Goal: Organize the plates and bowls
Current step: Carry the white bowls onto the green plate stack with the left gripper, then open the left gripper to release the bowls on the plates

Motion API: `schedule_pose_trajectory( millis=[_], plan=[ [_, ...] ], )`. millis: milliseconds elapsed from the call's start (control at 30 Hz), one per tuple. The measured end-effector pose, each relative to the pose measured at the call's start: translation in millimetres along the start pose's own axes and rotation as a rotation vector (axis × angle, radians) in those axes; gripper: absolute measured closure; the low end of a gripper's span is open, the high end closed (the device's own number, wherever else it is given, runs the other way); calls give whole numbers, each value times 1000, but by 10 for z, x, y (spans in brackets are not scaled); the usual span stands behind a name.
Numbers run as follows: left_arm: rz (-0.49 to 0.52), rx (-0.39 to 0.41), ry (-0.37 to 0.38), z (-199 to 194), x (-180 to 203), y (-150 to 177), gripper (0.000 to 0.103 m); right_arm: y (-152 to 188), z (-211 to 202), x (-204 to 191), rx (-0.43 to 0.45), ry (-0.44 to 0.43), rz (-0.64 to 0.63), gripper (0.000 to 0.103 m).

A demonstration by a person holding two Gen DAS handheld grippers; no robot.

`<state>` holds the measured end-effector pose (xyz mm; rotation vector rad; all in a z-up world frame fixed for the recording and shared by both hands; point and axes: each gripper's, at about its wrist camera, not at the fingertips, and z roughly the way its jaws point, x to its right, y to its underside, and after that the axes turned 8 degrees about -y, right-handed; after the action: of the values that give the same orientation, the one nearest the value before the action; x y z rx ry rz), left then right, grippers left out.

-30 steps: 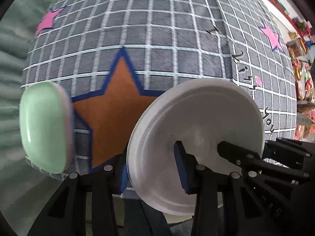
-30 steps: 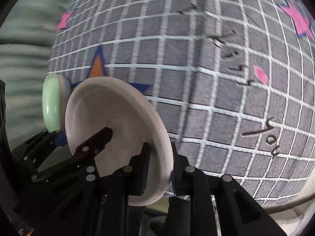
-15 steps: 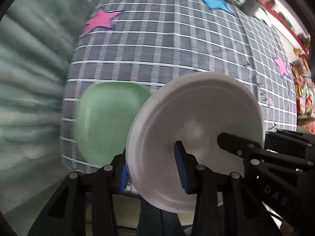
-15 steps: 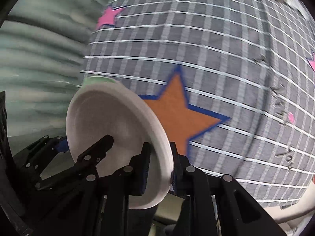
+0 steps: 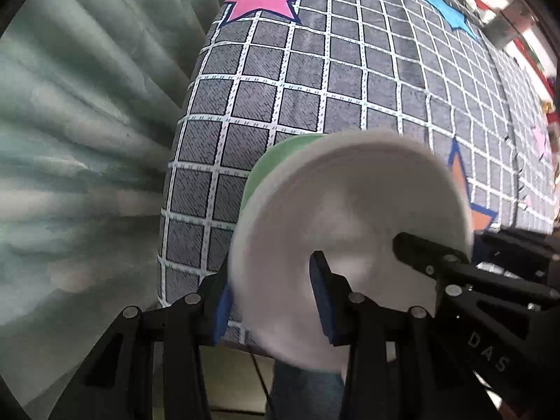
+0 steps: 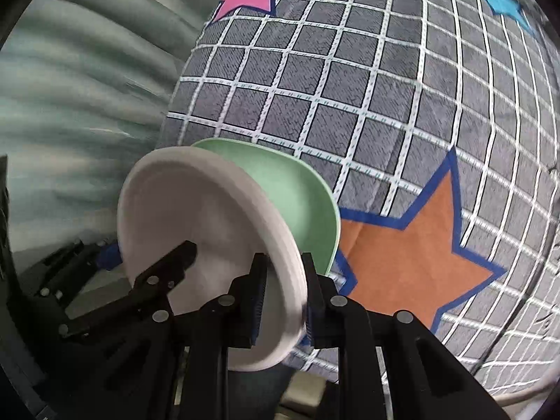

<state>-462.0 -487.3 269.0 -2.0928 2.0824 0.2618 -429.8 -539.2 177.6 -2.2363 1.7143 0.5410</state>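
Observation:
A white round plate (image 5: pixel 350 224) is held above the table by both grippers. My left gripper (image 5: pixel 273 301) is shut on its near-left rim. My right gripper (image 6: pixel 281 297) is shut on its right rim, and the plate also shows in the right wrist view (image 6: pixel 196 231). A pale green plate (image 6: pixel 301 192) lies on the table right behind and below the white plate; only its left edge (image 5: pixel 276 154) shows in the left wrist view. The white plate hangs over the green one; I cannot tell if they touch.
The table has a grey checked cloth (image 5: pixel 315 70) with pink (image 5: pixel 262 0), blue (image 5: pixel 451 12) and orange (image 6: pixel 413 255) stars. A green curtain (image 5: pixel 87 122) hangs at the left past the table edge. Cluttered shelves (image 5: pixel 525 35) stand far right.
Both grippers have carried the white plate leftward over the green plate, which is now mostly hidden behind it. The grip on the plate is unchanged.

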Motion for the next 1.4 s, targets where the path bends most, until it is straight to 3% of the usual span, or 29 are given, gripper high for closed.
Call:
schedule_pose_trajectory(
  millis=[133,167,200,267,400,433,533,633,700,1033,1233,1400],
  plan=[
    [31,56,-44,-42,-1,22,37,3,5,-58,-7,32,3,76],
    [29,71,-55,-83,-14,25,37,40,-67,-39,2,45,5,58],
    [27,85,-64,-112,-40,14,36,59,-133,-25,16,82,4,32],
    [10,93,-55,-183,-125,1,17,82,-298,27,61,124,4,10],
    [15,77,-50,-348,-256,-8,13,162,-551,83,74,116,34,4],
    [22,70,-38,-363,-253,-40,4,186,-582,73,73,124,36,0],
    [46,95,-1,-452,-223,-5,0,227,-624,31,86,126,30,0],
    [72,120,-13,-405,-205,75,0,205,-568,-72,74,150,7,0],
    [87,95,-13,-370,-176,78,0,222,-565,-87,64,182,11,0],
    [63,108,-45,-270,-272,96,0,80,-384,-72,73,171,-7,0],
    [89,125,-43,-449,-379,88,0,147,-514,-154,51,170,6,0],
    [93,125,-80,-218,-308,50,0,72,-358,-73,73,179,2,0]
  ],
)
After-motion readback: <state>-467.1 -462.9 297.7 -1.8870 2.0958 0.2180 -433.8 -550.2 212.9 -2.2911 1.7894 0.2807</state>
